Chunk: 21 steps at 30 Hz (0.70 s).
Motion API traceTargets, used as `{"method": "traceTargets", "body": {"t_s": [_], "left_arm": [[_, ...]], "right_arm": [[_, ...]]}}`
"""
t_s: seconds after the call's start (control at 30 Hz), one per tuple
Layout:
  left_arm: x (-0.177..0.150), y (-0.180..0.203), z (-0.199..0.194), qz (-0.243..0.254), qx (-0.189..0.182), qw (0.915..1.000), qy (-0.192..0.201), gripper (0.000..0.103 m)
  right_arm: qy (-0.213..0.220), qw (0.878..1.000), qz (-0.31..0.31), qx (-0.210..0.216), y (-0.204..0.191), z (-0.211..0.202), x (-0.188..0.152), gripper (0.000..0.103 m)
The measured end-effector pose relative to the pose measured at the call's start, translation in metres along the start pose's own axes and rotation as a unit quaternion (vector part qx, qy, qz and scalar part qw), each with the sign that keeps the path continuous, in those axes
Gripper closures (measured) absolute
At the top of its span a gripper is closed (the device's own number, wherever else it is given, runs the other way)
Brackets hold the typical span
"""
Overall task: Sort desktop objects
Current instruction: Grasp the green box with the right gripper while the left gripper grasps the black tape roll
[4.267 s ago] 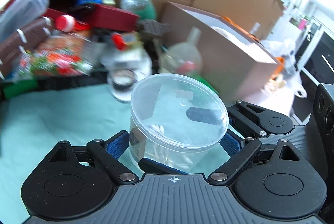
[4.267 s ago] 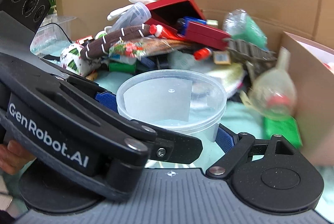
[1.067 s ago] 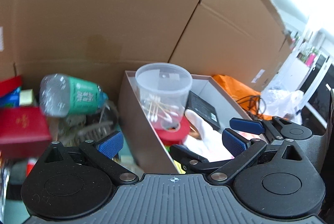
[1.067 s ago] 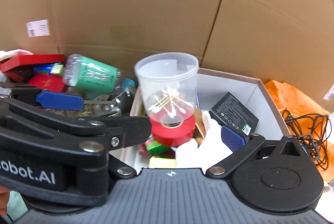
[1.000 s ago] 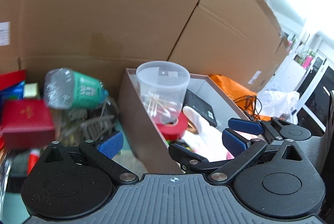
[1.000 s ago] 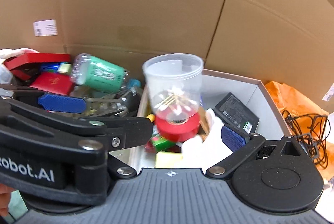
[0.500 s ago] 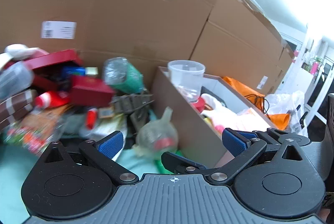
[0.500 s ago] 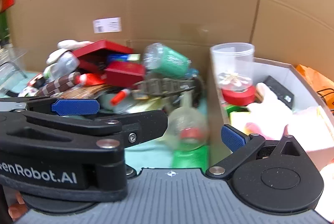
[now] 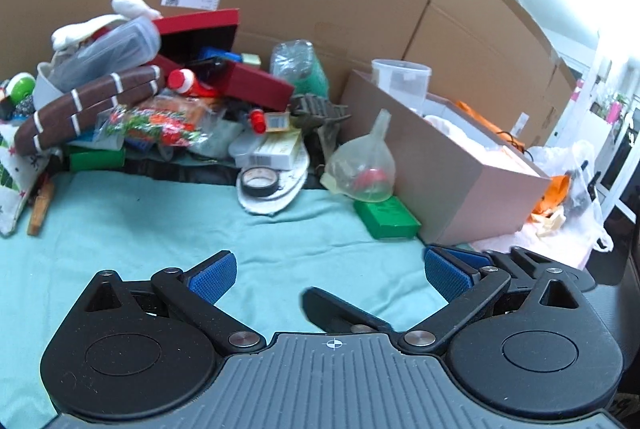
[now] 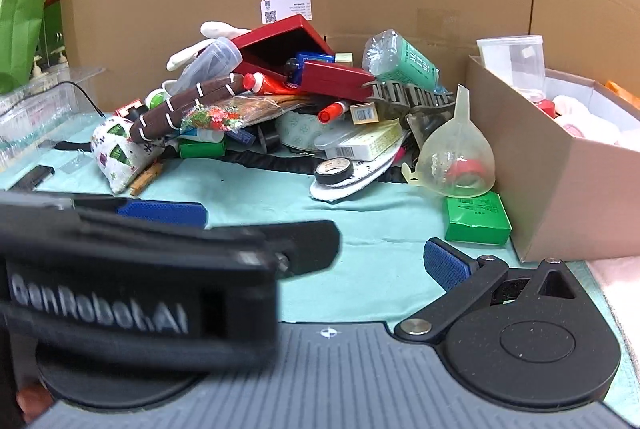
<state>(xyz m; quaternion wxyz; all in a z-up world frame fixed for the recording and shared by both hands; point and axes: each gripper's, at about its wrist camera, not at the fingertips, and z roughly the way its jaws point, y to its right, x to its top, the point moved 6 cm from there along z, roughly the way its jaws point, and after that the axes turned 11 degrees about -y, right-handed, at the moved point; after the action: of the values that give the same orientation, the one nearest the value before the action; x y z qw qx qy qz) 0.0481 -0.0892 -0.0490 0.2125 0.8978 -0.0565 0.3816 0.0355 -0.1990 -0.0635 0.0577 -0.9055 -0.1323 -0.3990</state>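
A clear plastic cup (image 9: 400, 85) (image 10: 512, 61) stands upright at the near corner of an open cardboard box (image 9: 440, 181) (image 10: 560, 189) on the right. My left gripper (image 9: 330, 275) is open over the teal cloth (image 9: 160, 229), with nothing between its blue pads. My right gripper (image 10: 326, 265) is open too. Only its right pad shows, because the left gripper's body crosses in front of its left side. A heap of mixed objects lies at the back: a clear funnel (image 9: 364, 169) (image 10: 456, 157), a small green box (image 9: 386, 223) (image 10: 476, 217) and a black tape roll (image 9: 260, 181) (image 10: 334, 169).
The heap also holds an open red box (image 10: 288, 37), a green-labelled bottle (image 10: 404, 59), a brown striped roll (image 9: 88, 105) and a patterned pouch (image 10: 120, 153). Tall cardboard walls close off the back. A clear tray (image 10: 36, 109) sits far left, and white bags (image 9: 572, 189) far right.
Both grippers let go of the clear cup, which stayed in the cardboard box. They have drawn back and swung left, so the heap and the teal cloth now fill both views.
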Motion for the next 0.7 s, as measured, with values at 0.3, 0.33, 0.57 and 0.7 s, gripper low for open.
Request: {"method": "traceTargets", "body": {"t_s": [0.3,0.33,0.57,0.7], "left_arm": [[0.029,-0.010,0.031,0.009,0.006,0.9999,-0.010,0.000],[0.032,-0.010,0.038,0.013,0.006,0.9998,-0.015,0.000],[0.043,-0.028,0.096,-0.020,0.005,0.9981,-0.058,0.021],[0.050,-0.034,0.112,-0.020,0.011,0.9981,-0.058,0.030]], "right_arm": [[0.001,0.995,0.062,-0.077,0.047,0.030,0.003,0.001],[0.002,0.994,0.073,-0.083,0.053,0.034,0.003,0.003],[-0.008,0.983,0.124,-0.134,0.088,0.064,0.008,0.016],[-0.019,0.979,0.143,-0.143,0.095,0.072,0.012,0.020]]}}
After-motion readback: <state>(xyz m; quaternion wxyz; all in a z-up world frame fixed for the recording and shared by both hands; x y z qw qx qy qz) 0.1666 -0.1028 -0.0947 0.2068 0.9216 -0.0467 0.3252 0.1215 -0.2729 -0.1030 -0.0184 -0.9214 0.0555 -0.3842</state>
